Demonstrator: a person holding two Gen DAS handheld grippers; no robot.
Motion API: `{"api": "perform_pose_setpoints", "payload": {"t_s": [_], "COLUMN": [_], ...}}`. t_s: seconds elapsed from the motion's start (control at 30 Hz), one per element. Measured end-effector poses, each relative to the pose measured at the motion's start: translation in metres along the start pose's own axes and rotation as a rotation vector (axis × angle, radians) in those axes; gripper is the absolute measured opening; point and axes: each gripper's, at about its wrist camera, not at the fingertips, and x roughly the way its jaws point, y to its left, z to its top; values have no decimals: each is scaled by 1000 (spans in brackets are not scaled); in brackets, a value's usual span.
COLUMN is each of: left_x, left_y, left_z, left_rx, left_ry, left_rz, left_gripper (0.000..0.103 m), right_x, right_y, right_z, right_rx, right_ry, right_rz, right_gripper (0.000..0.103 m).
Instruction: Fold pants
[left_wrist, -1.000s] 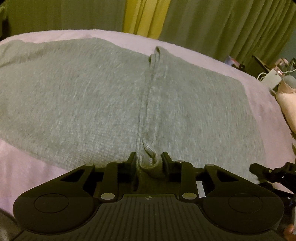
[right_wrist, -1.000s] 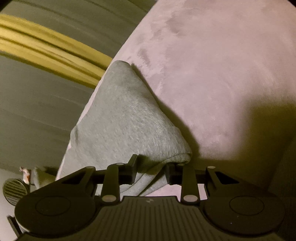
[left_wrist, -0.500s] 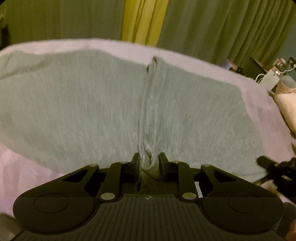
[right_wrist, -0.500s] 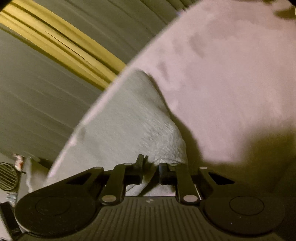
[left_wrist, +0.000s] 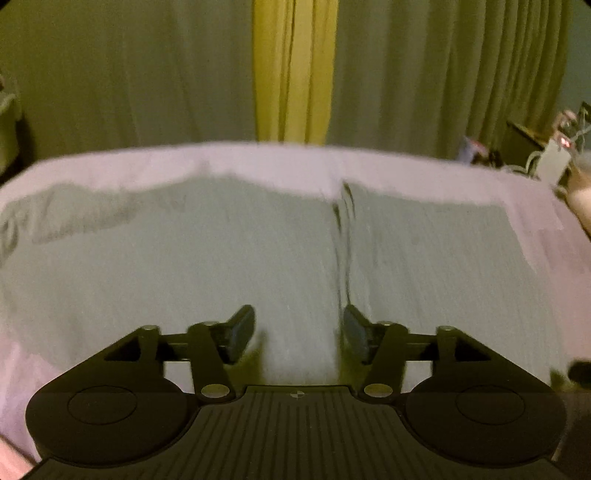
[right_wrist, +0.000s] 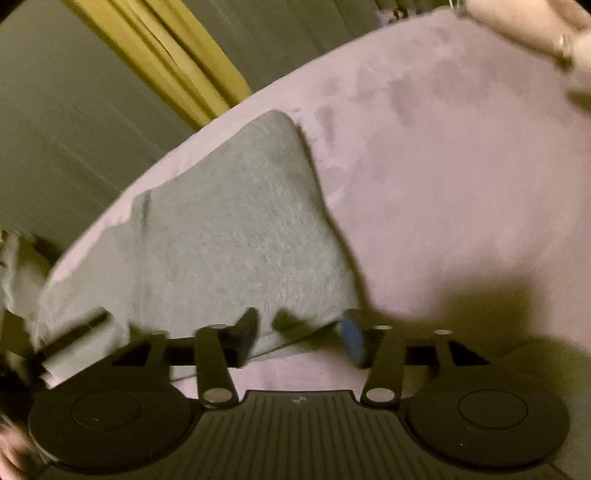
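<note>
left wrist view, left to right: grey pants (left_wrist: 221, 266) lie flat across the pink bedspread (left_wrist: 110, 162) and fill the middle of the frame. a rumpled patch sits at far left, and a raised seam ridge (left_wrist: 343, 240) runs from upper centre down to the right finger. left gripper (left_wrist: 299, 328), bottom centre, has just been opening. its jaws stand well apart with flat cloth showing between them, and it pinches nothing. green and yellow curtains (left_wrist: 291, 70) hang along the top, with clutter at the far right edge.

right wrist view, left to right: curtains are upper left, and the folded end of the pants runs from centre down to lower left on the bedspread, which takes up the whole right side. right gripper (right_wrist: 299, 334), bottom centre, has also just been opening. its jaws are spread and empty, with the hem corner just beyond the tips.

risks, as a judgement: this looks like a release after a fold. the seam ridge may stay bunched, so the next fold could come out lumpy. an open fingertip close to the cloth could snag the edge on lift-off and drag the layer askew. the rumpled left part may throw edges out of line.
</note>
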Motion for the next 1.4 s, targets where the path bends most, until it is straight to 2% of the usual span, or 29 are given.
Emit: {"api": "perform_pose_setpoints", "payload": {"t_s": [0.1, 0.17, 0.27, 0.4, 0.47, 0.53, 0.6, 0.63, 0.67, 0.7, 0.73, 0.77, 0.83, 0.9, 1.1, 1.2, 1.23, 1.3, 1.33, 1.4], "left_x": [12, 27, 54, 88, 104, 117, 128, 132, 134, 134, 132, 130, 127, 119, 87, 84, 90, 108, 107, 97], "left_y": [-3, -10, -27, -44, -48, -51, -51, -51, -52, -52, -51, -48, -43, -42, -68, -81, -83, -80, -76, -70], "left_z": [20, 32, 43, 55, 61, 64, 67, 67, 69, 70, 72, 73, 77, 77, 72, 66, 63, 57, 55, 54], "left_rx": [1, 10, 49, 135, 157, 136, 92, 73, 58, 51, 47, 40, 12, 30, 237, 354, 376, 361, 341, 308], "left_ry": [-5, 14, 41, 69, 107, 131, 147, 154, 150, 136, 128, 133, 132, 105, -30, -97, -81, 10, 2, -27], "left_rz": [-8, -35, -49, -28, -44, -78, -140, -144, -144, -161, -173, -178, -180, -174, -81, 5, 25, 65, 61, 77], "left_gripper": [73, 78, 82, 82, 82, 81, 77, 75, 67, 59, 41, 30, 22, 21, 20, 20, 22, 24, 31, 50], "right_x": [-7, -4, 12, 37, 50, 65, 74, 80, 84, 86, 88, 89, 88, 86, 77, 78, 80, 86, 87, 88], "right_y": [11, 15, 21, 28, 31, 30, 25, 24, 19, 16, 12, 11, 10, 11, 21, 26, 25, 22, 21, 17], "right_z": [7, 12, 20, 25, 27, 27, 29, 30, 31, 31, 30, 30, 31, 29, 20, 17, 17, 16, 15, 17], "right_rx": [-131, -196, -230, -287, -304, -317, -307, -303, -288, -274, -262, -252, -247, -254, -323, -358, -355, -337, -331, -311], "right_ry": [-100, -162, -204, -254, -257, -234, -219, -208, -203, -205, -202, -200, -203, -210, -256, -260, -248, -218, -217, -208], "right_rz": [-150, -198, -172, -159, -160, -169, -192, -198, -207, -206, -196, -190, -184, -186, -212, -211, -202, -196, -192, -175], "right_gripper": [75, 82, 84, 84, 84, 84, 86, 89, 96, 97, 97, 97, 97, 97, 97, 98, 98, 98, 98, 98]}}
